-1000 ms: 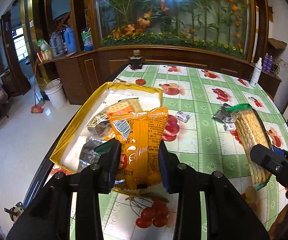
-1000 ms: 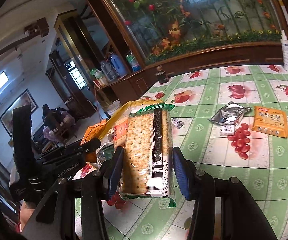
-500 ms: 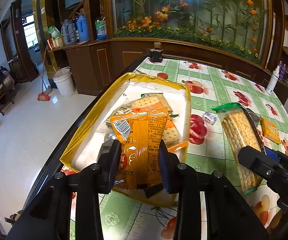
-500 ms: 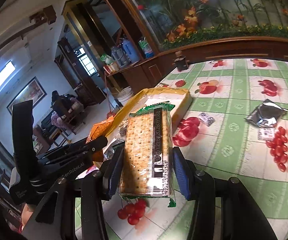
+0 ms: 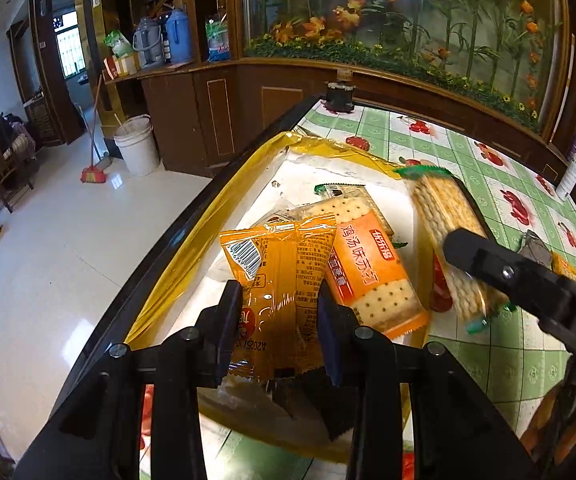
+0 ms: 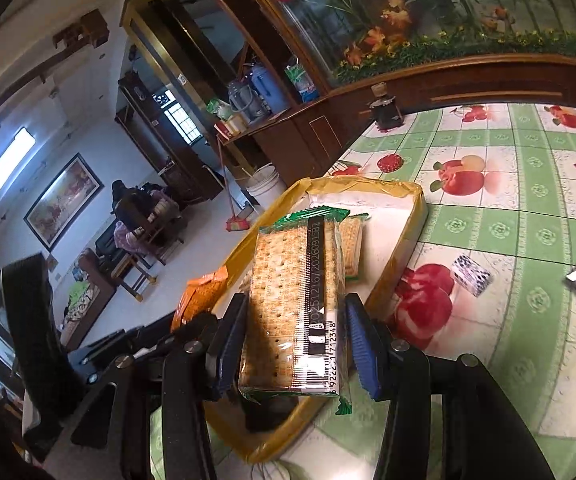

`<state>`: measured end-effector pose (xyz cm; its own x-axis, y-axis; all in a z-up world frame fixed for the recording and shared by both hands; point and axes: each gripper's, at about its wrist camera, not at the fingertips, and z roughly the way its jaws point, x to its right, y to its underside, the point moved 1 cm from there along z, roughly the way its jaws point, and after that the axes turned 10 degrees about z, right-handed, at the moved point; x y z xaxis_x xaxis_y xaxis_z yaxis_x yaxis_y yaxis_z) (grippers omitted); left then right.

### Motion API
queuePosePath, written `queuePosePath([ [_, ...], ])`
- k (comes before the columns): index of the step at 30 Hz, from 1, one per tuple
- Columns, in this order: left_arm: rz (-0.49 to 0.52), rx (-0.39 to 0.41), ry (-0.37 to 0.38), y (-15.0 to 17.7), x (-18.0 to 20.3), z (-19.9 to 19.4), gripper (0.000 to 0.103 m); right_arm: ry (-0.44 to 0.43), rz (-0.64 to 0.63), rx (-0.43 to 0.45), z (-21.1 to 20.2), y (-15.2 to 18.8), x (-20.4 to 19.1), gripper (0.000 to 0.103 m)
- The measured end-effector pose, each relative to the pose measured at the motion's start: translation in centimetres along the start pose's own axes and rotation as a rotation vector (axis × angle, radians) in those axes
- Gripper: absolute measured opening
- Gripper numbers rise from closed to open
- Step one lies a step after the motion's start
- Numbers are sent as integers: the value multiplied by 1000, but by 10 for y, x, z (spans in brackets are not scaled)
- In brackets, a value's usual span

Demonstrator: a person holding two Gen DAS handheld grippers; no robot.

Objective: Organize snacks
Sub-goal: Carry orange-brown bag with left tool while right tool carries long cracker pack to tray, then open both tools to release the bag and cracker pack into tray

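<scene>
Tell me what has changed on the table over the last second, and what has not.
Both claws have carried their packets in over the yellow-rimmed tray. The left claw brought the orange snack packet from the tray's near edge to above its inside; the right claw brought the green-ended cracker packet from over the tablecloth to the tray. Nothing was let go. Both grips, and the crackers already in the tray, are unchanged.

A white bucket (image 5: pixel 136 145) stands beside a broom (image 5: pixel 94 172) on the glossy floor (image 5: pixel 48 264).
</scene>
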<state>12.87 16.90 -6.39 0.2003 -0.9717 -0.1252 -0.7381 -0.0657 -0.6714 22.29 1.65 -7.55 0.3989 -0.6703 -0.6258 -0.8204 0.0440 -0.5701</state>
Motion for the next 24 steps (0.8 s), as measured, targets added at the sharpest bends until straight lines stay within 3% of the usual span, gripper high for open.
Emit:
queuePosePath([
  [9,-18,-54,-4,-13,-3,35,34,22,41,-28,60,-32,9,49],
  [18,-1,-40,-41,-12,-2,39,34,47,30,-47,80,-34,15,49],
  [24,-3,-30,-60,-12,-1,34,45,62,16,-52,83,-35,14,53],
])
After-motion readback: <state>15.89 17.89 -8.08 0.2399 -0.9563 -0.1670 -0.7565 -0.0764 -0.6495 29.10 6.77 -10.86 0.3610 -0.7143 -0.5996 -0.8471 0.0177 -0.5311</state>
